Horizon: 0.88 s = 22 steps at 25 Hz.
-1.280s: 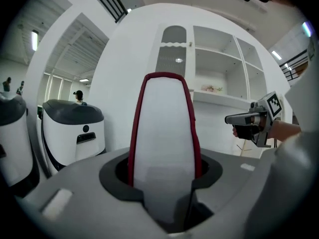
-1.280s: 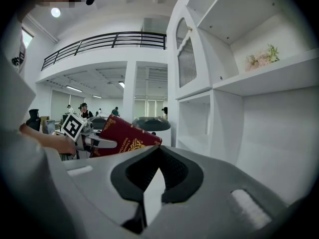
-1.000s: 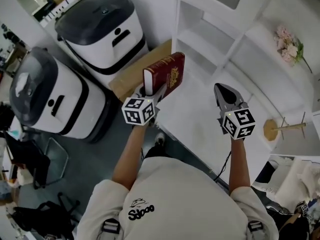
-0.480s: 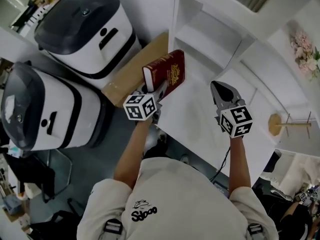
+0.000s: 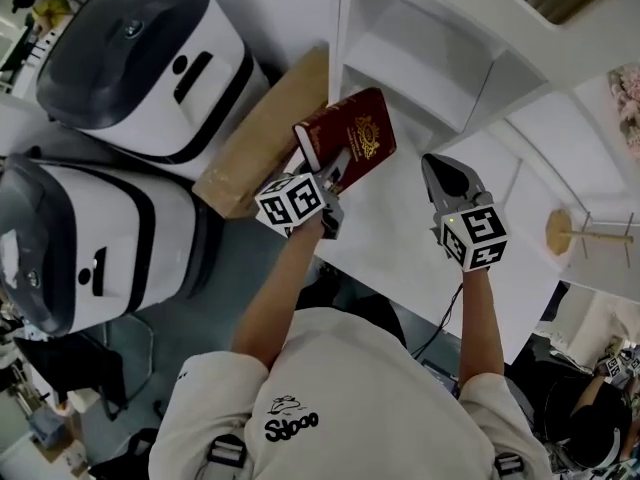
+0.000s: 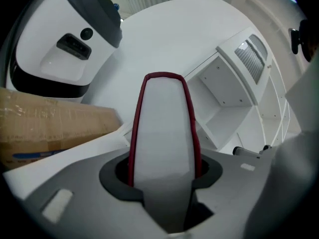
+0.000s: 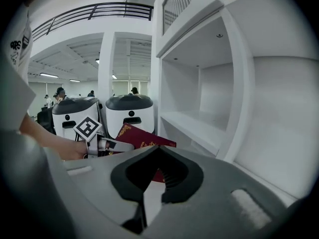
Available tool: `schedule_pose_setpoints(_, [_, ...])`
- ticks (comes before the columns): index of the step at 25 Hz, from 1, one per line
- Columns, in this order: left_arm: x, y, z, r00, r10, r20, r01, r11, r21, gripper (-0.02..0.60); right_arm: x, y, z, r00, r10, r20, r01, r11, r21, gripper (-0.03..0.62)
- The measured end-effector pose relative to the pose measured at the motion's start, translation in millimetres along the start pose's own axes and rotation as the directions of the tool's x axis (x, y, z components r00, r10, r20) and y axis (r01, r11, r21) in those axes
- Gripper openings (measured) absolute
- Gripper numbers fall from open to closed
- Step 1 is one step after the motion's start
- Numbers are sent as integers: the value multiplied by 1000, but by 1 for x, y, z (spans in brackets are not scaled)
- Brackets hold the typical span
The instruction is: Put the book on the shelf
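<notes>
A dark red book (image 5: pixel 352 136) with gold print on its cover is upright in my left gripper (image 5: pixel 335 165), which is shut on its lower end. In the left gripper view the book's page edge (image 6: pixel 164 128) rises between the jaws and points at the white shelf unit (image 6: pixel 224 98). The shelf's open compartments (image 5: pixel 420 58) lie just beyond the book. My right gripper (image 5: pixel 437 165) hangs to the right over the white counter (image 5: pixel 400 238), shut and holding nothing. The right gripper view shows the book (image 7: pixel 142 136) left of the shelf (image 7: pixel 199 123).
Two white machines with dark grey tops (image 5: pixel 150 58) (image 5: pixel 90 238) stand at the left. A cardboard box (image 5: pixel 265 133) leans between them and the shelf. A wooden stand (image 5: pixel 565 233) and pink flowers (image 5: pixel 630 88) are at the right. People stand far off (image 7: pixel 60 92).
The left gripper has carried the book a little to the right, toward the shelf, and tilted it. The right gripper has hardly moved.
</notes>
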<state>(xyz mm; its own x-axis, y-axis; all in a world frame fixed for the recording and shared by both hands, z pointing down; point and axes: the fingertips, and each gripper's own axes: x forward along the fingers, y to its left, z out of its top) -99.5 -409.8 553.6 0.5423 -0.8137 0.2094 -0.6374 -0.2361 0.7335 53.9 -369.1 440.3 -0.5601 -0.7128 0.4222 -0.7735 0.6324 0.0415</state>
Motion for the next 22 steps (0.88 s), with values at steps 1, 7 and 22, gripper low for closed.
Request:
schedule_pose_setpoints(1, [5, 3, -4, 1000, -2, -5, 2, 1000, -17, 239, 1, -1, -2, 1000, -5, -4, 5, 1000, 1, 2])
schedule_pose_setpoints(7, [31, 13, -25, 1000, 6, -9, -8, 985, -170, 239, -1, -7, -19, 999, -38, -31, 40, 998, 43, 2])
schedule_pose_setpoints(22, [45, 33, -26, 990, -67, 124, 119, 871, -476, 239, 9, 0, -52, 997, -36, -74, 43, 995, 94, 2])
